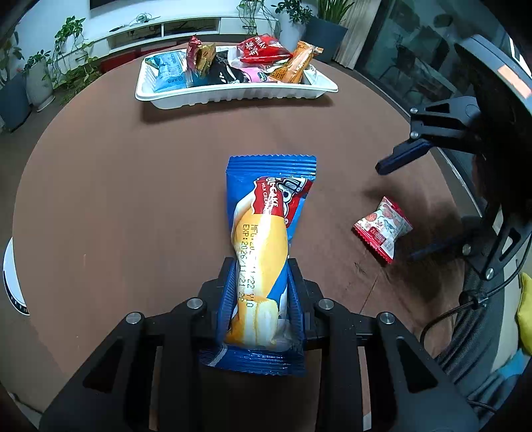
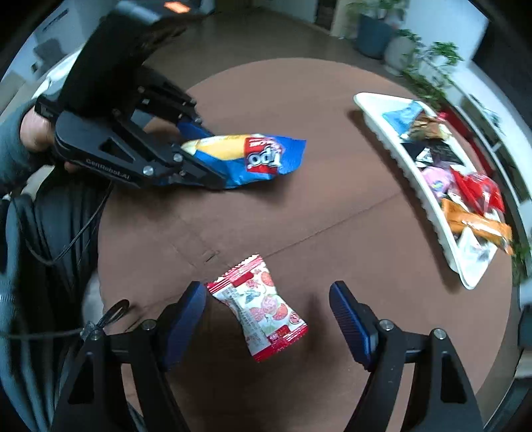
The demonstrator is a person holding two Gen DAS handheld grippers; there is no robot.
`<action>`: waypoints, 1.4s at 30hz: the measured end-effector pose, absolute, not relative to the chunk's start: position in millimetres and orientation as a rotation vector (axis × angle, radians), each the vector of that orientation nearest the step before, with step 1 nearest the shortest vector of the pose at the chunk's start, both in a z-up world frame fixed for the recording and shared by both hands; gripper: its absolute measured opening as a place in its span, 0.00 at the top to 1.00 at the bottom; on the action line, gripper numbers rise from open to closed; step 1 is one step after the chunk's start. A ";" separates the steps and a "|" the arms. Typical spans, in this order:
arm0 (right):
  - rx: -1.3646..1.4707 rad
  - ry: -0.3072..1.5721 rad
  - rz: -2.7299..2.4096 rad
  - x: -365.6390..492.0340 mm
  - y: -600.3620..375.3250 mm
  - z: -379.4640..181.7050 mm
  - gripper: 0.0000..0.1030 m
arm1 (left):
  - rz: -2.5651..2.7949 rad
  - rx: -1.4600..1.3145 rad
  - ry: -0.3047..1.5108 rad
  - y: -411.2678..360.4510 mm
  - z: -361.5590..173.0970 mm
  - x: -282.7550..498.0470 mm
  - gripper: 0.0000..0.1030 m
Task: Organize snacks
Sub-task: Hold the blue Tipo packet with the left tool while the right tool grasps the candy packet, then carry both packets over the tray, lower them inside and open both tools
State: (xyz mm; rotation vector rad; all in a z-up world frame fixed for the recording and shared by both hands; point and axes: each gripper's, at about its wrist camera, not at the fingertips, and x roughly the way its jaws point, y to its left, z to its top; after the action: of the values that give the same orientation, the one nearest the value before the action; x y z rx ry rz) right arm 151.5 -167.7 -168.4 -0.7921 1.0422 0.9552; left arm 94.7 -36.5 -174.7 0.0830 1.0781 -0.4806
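Observation:
A blue and yellow cake packet (image 1: 262,216) sticks forward from my left gripper (image 1: 261,266), which is shut on its near end and holds it just above the brown table. From the right wrist view the same packet (image 2: 259,156) juts out of the left gripper (image 2: 212,156). A small red and white snack packet (image 2: 262,309) lies on the table between the fingers of my right gripper (image 2: 266,289); the jaws stand wide and open, with the pads clear of it. That packet (image 1: 382,227) also shows under the right gripper (image 1: 397,212). A white tray (image 1: 232,96) at the far side holds several snacks.
The round brown table (image 1: 133,182) has bare surface between the tray (image 2: 392,146) and both grippers. Potted plants (image 1: 69,53) and a low white cabinet (image 1: 186,26) stand beyond it. A mesh chair (image 1: 478,315) sits at the near right, and a hand (image 2: 33,133) holds the left gripper.

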 end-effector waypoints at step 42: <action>-0.622 1.086 0.919 133.8 -180.2 -188.0 0.70 | -0.526 0.085 1.054 -48.9 -174.5 104.9 0.76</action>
State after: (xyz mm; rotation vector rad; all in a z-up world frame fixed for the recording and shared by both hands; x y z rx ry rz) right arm 133.8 -180.2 -188.0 -0.6217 1.0857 0.9195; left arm 104.9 -48.9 -174.5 0.0852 1.0540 -0.5263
